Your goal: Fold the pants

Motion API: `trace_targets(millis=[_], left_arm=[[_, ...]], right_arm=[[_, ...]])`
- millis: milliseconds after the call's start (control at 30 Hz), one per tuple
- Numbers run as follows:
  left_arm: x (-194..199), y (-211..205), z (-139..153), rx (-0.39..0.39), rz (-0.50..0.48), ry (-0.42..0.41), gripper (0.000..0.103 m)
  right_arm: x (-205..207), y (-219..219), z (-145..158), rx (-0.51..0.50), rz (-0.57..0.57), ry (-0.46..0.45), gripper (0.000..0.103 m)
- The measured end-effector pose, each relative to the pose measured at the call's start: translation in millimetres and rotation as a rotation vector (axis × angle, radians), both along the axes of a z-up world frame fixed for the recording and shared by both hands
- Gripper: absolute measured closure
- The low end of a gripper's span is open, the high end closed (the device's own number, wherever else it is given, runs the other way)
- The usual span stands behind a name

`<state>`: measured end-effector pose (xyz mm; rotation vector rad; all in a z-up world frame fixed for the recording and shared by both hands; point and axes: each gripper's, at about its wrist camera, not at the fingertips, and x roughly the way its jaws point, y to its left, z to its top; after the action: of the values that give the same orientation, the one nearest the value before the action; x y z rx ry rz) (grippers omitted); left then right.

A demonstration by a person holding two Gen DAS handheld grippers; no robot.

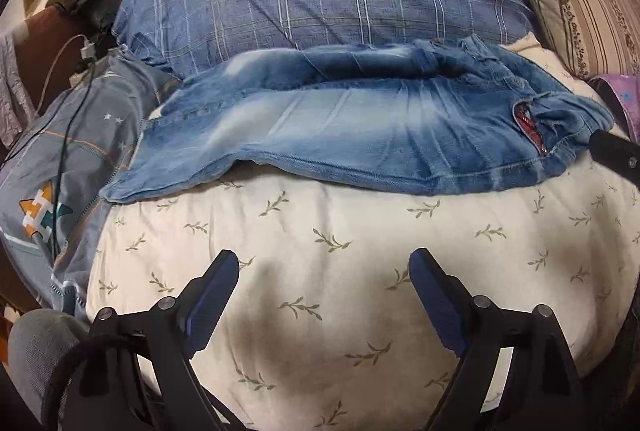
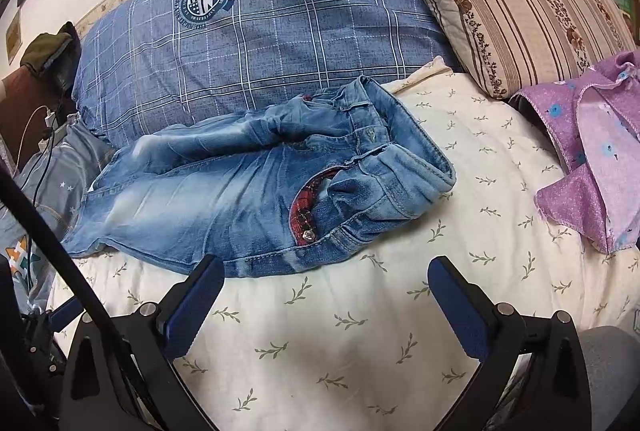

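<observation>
Faded blue jeans lie crosswise on the cream leaf-print sheet, waistband to the right and legs to the left, with the far leg bunched against a blue pillow. My left gripper is open above bare sheet, short of the jeans' near edge, with nothing between its fingers. In the right wrist view the jeans show a red-lined pocket and an open waistband. My right gripper is open too. Its left fingertip overlaps the jeans' near edge, and only sheet lies between the jaws. Its black tip shows beside the waistband in the left wrist view.
A big blue checked pillow lies behind the jeans, a striped floral pillow at back right. A purple garment lies on the right. Grey star-print bedding and charger cables are on the left. A black cable crosses the right wrist view.
</observation>
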<state>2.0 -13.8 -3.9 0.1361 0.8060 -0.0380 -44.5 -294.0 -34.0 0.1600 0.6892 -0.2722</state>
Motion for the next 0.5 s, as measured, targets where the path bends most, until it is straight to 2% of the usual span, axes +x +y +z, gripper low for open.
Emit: trace_targets(millis=[67,167,333,400,500], left_arm=[[5.7,3.7,-4.2,-0.039,-0.005,0.056,0.016],[14.2,11.2,-2.2,-0.072,-0.010,0.073,0.020],[32.8,32.6,13.8,-0.278,-0.054,0.130,0.024],[42.0,41.5,18.6,-0.299,-0.043,0.151,0.028],[60.9,66.7,25.2,-0.412,-0.010,0.219,0.028]], right_arm=[[-0.1,-2.8,0.0,0.011,-0.005,0.001,0.001],[0.2,-7.2,-0.3,0.031,-0.010,0.008,0.001],[0.4,-21.9,10.5,0.122,0.006,0.001,0.001],[2.4,-32.6,20.5,0.175,0.016,-0.008,0.001],[12.2,-51.1,35.2,0.232,0.007,0.002,0.001]])
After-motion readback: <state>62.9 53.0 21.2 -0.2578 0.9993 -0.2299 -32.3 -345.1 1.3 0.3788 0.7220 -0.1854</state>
